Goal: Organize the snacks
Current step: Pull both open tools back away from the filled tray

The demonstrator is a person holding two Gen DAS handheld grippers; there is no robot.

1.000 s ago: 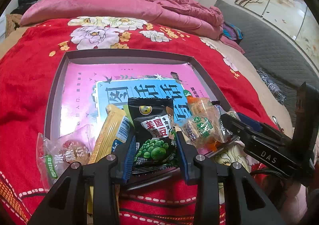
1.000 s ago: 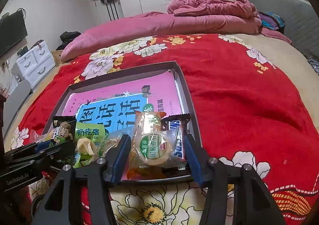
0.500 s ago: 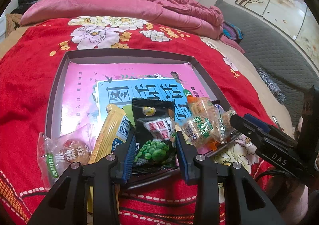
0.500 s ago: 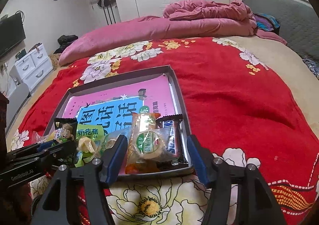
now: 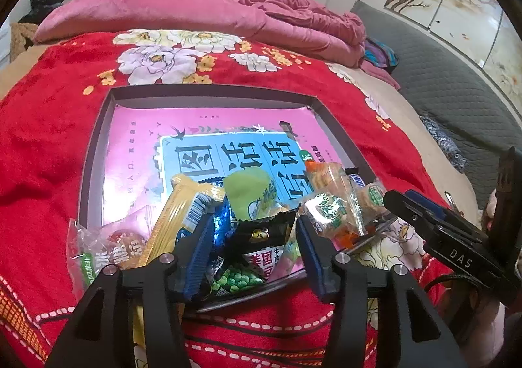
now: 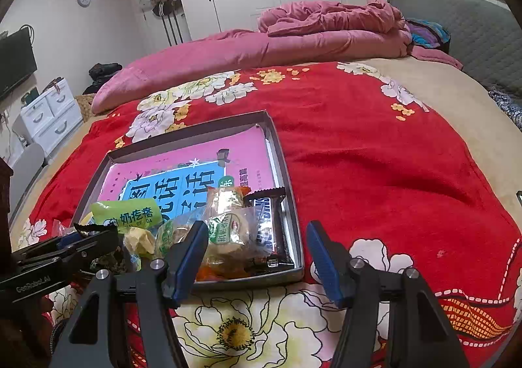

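Note:
A grey tray (image 5: 98, 126) with a pink and blue sheet lies on the red bed; it also shows in the right wrist view (image 6: 280, 152). Snacks crowd its near end. My left gripper (image 5: 253, 250) is shut on a black green-pea packet (image 5: 257, 257), lifted and tilted off the pile. Beside it lie a yellow bar (image 5: 176, 214), a light green packet (image 5: 251, 191) and clear-wrapped pastries (image 5: 329, 205). My right gripper (image 6: 257, 257) is open and empty, just before the tray's near right corner, close to the pastries (image 6: 228, 231) and a dark chocolate bar (image 6: 264, 221).
A clear candy bag (image 5: 107, 250) lies over the tray's near left rim. Pink quilts (image 6: 293, 38) are heaped at the far end of the bed. A grey headboard (image 5: 456, 81) stands at the right. White drawers (image 6: 49, 110) stand at the left.
My left gripper has lifted the pea packet and pulled it back, uncovering the light green packet. My right gripper has drawn back and to the right, away from the pastry.

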